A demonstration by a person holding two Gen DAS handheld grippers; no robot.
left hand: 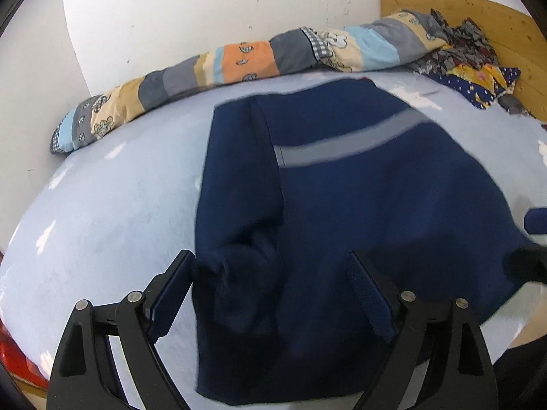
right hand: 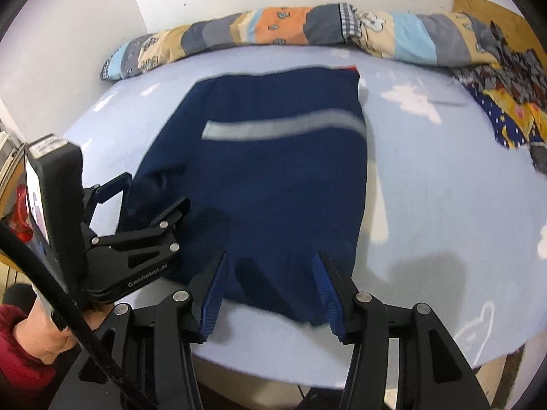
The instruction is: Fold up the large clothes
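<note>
A navy garment (left hand: 342, 205) of thick, matte knit lies spread flat on the pale blue bedsheet (left hand: 102, 205), which is soft-looking and printed with white clouds; a grey band (left hand: 342, 143) crosses the garment's far half, and a sleeve (left hand: 239, 184) is folded inward along its left edge, ending in a rumpled cuff near the left gripper (left hand: 270, 263). Beyond the garment's far edge a long patchwork quilt roll (left hand: 239, 61) in orange, grey, beige and light blue runs along the white wall (left hand: 171, 7). To the garment's far right sits a crumpled heap of patterned clothes (left hand: 471, 58) against a wooden headboard (left hand: 478, 13). Nothing lies on top of the garment. The left gripper's fingers stand wide apart over the garment's near left part, one pad (left hand: 171, 294) above the sheet just beside the sleeve, the other above the fabric, clamping nothing. In the right wrist view the right gripper (right hand: 271, 266) is likewise spread wide over the garment's (right hand: 273, 177) near hem, its ribbed blue pads (right hand: 213, 297) empty; whether they touch the cloth cannot be told.
</note>
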